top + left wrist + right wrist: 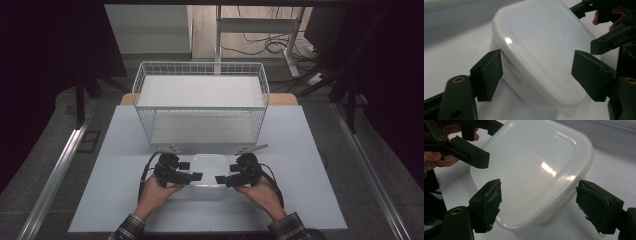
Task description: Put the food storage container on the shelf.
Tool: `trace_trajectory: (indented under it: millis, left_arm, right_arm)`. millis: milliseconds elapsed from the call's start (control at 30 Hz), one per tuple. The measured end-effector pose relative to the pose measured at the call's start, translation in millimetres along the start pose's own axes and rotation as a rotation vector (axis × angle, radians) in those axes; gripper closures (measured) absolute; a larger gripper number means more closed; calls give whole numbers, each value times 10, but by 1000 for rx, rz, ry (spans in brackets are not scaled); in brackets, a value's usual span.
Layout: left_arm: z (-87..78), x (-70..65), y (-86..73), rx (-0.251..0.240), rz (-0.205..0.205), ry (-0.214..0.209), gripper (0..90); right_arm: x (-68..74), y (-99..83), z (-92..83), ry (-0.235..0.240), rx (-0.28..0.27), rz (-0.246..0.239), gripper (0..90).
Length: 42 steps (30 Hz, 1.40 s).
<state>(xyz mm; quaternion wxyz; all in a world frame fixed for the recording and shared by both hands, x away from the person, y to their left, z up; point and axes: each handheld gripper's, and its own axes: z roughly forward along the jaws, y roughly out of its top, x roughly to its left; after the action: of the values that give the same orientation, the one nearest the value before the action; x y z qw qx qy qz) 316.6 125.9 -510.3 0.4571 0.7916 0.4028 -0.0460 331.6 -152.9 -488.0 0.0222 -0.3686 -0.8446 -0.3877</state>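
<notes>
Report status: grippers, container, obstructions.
Left gripper and right gripper open, flanking lidded white container. Container on table, ungripped. Wire basket behind; nothing blocking.

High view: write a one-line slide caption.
Two hand-held grippers flank a lidded white container on the table, before a wire basket.

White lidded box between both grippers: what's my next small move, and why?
Probably close both grippers onto the box's sides. The white lidded box sits on the table between the left gripper and the right gripper, whose jaws straddle it without clamping it.
</notes>
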Motion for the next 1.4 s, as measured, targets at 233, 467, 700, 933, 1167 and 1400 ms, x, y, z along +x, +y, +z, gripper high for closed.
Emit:
trace_trajectory:
  millis: [233, 467, 700, 933, 1167, 1400]
  left_arm:
    - [-216, -82, -104, 7, -17, -7, 561]
    - [-298, -151, -132, -49, -48, 39, 741]
    - [-300, -190, -134, -74, -21, 109, 801]
    - [-366, -226, -98, -121, -26, 107, 801]
    - [-449, -285, 10, -148, -14, 124, 801]
    - [-590, -330, 171, -181, 12, 157, 801]
  right_arm:
    - [94, -24, -183, -41, 25, 41, 521]
    - [148, -51, -274, -72, -12, 74, 689]
    - [190, -77, -263, -151, -70, 25, 774]
    - [216, -49, -330, -148, -131, 5, 775]
    - [226, 56, -431, -139, -176, -16, 777]
    - [248, 230, -499, -137, -215, -37, 777]
